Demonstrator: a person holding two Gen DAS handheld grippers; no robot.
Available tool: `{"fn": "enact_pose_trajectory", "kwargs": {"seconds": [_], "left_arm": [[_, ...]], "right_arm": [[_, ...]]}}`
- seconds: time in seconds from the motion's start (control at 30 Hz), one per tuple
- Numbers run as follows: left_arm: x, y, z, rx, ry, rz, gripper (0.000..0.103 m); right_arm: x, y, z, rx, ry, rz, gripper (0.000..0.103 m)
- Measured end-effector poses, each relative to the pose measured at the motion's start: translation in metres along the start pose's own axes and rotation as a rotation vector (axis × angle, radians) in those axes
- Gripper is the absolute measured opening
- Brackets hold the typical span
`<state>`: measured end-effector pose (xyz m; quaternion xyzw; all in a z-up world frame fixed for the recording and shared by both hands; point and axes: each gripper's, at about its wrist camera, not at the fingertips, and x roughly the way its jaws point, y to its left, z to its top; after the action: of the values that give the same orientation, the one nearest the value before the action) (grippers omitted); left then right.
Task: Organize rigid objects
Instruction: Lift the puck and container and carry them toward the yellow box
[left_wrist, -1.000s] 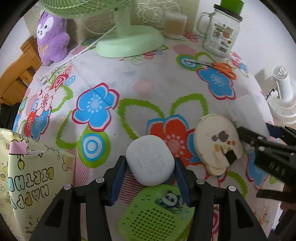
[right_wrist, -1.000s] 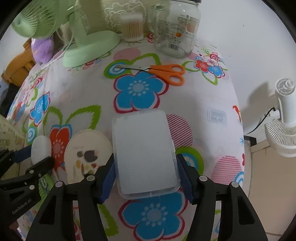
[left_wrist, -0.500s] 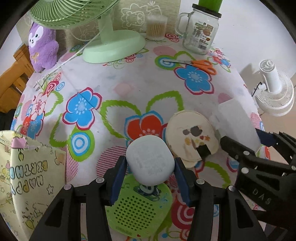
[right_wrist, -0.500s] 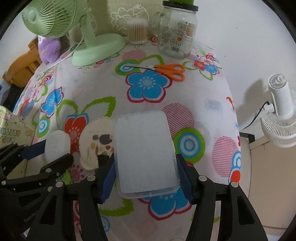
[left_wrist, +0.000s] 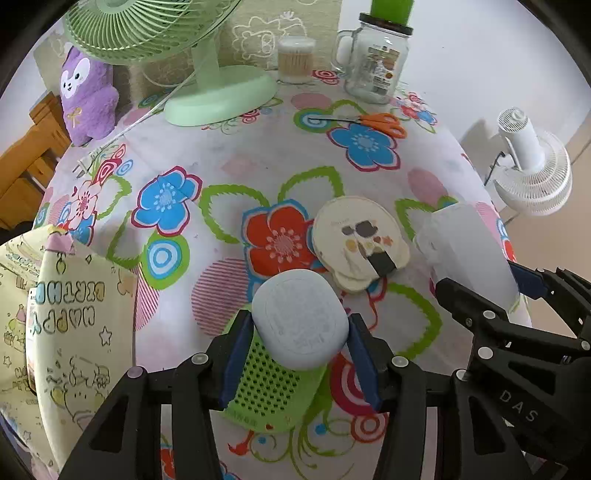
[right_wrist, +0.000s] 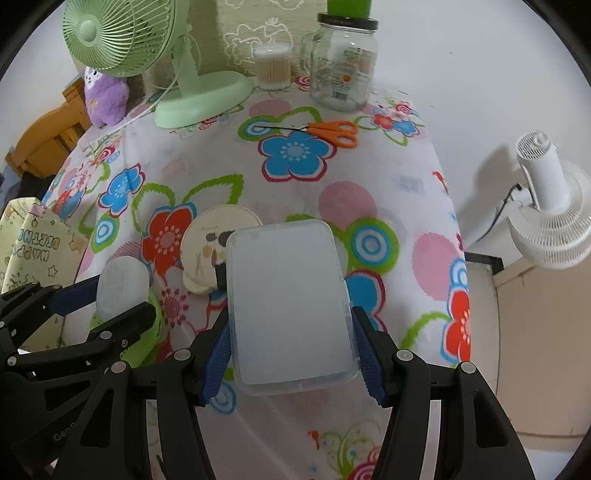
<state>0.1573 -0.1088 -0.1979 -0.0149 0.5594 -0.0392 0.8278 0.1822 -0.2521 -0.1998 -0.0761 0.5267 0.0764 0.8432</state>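
My left gripper is shut on a rounded white case, held above a green perforated tile with a panda print. The same case shows at the left of the right wrist view, between the left gripper's fingers. My right gripper is shut on a clear rectangular plastic box, lifted over the flowered tablecloth. That box appears at the right edge of the left wrist view. A round cream coaster stack lies between the two grippers.
At the back stand a green desk fan, a cotton-swab tub and a glass mug jar. Orange scissors lie near them. A purple plush sits back left, a birthday gift bag at left, a white fan beyond the right edge.
Both grippers have risen and drawn back toward the table's near side with their objects still held; more of the table and the green tile now shows.
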Motion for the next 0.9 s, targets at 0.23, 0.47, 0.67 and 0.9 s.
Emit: {"fn": "enact_pose_trajectory", "kwargs": {"seconds": [0.23, 0.47, 0.67, 0.9], "left_arm": [[-0.013, -0.002, -0.015, 0.025, 0.000, -0.018, 0.053], [-0.034, -0.005, -0.022, 0.054, -0.018, -0.032, 0.053], [-0.053, -0.006, -0.028, 0.089, -0.030, -0.035, 0.053], [-0.074, -0.003, -0.035, 0.117, -0.041, -0.044, 0.053]], "right_arm": [[-0.014, 0.003, -0.017, 0.030, 0.000, -0.012, 0.063], [-0.032, 0.008, -0.028, 0.056, -0.015, -0.024, 0.063], [-0.053, 0.014, -0.038, 0.083, -0.027, -0.035, 0.063], [-0.076, 0.023, -0.046, 0.103, -0.041, -0.048, 0.063]]}}
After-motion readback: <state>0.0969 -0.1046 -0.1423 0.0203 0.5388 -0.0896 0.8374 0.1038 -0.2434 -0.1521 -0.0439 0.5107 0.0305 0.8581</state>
